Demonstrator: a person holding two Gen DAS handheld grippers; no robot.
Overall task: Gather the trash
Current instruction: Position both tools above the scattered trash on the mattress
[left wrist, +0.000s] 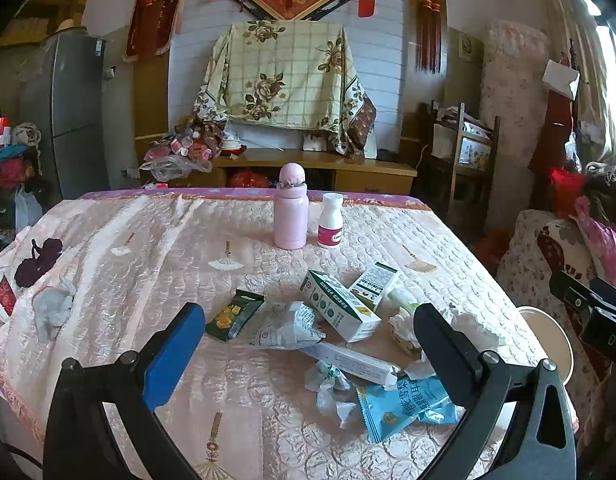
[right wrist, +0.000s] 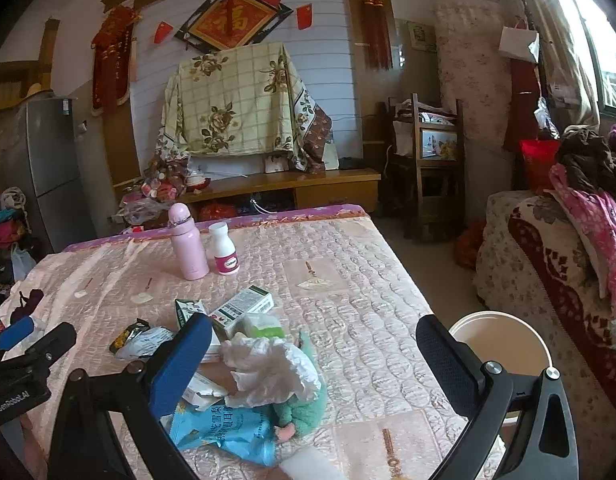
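Both tools gape, nothing held: left tool [left wrist: 308,344] above the litter pile on the quilted worktop [right wrist: 372,280], right tool [right wrist: 314,354] over crumpled paper [right wrist: 267,364].

Risks: blue wrapper [left wrist: 404,404] may slip from the pads; grabbing the pile could drag the green plush toy [right wrist: 308,404] along; a wide sweep could topple the pink flask [left wrist: 290,212] or white bottle [left wrist: 331,222], probably not trash.

Count: two small boxes [left wrist: 340,304], one black packet [left wrist: 233,314], one blue wrapper, one long white box [left wrist: 348,360], several paper wads, one bucket [right wrist: 504,344] at the right edge, likely the bin.
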